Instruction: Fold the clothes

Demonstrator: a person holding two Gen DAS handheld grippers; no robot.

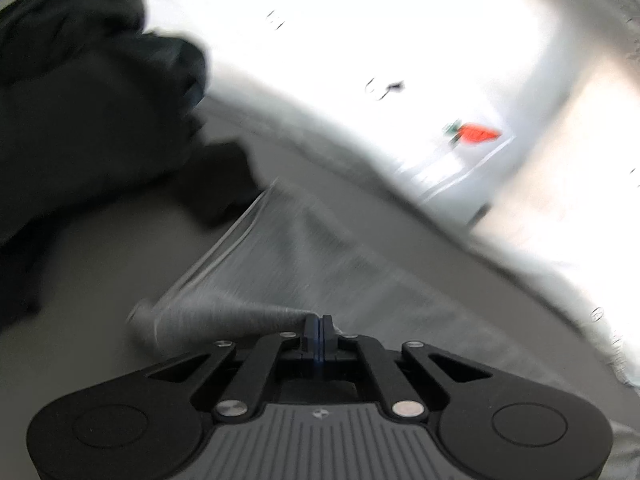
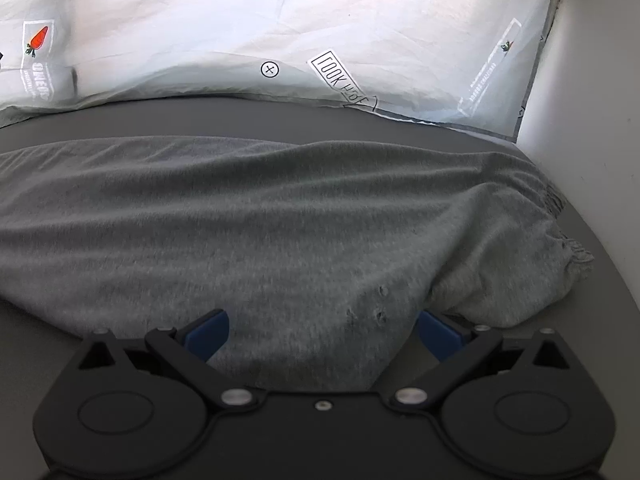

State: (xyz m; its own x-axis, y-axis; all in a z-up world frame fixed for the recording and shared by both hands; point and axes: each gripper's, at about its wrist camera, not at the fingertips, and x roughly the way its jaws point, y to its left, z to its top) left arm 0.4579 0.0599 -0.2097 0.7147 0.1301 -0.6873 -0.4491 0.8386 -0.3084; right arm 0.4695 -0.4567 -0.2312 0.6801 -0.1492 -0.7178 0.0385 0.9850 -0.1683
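A grey knit garment (image 2: pixel 280 220) lies spread across the dark grey bed surface (image 2: pixel 240 120), bunched at its right end. My right gripper (image 2: pixel 322 330) stands open, its blue pads (image 2: pixel 208 334) either side of the garment's near edge, with cloth lying between them. In the blurred left wrist view my left gripper (image 1: pixel 319 330) is shut on a ribbed edge of the grey garment (image 1: pixel 224 320), which stretches away from the fingers as a taut sheet (image 1: pixel 304 248).
A dark crumpled garment (image 1: pixel 88 112) lies at the left of the left wrist view. A white pillow (image 2: pixel 280 20) with printed labels and a carrot picture (image 2: pixel 38 38) lies behind the grey garment. A white wall (image 2: pixel 592 120) bounds the right side.
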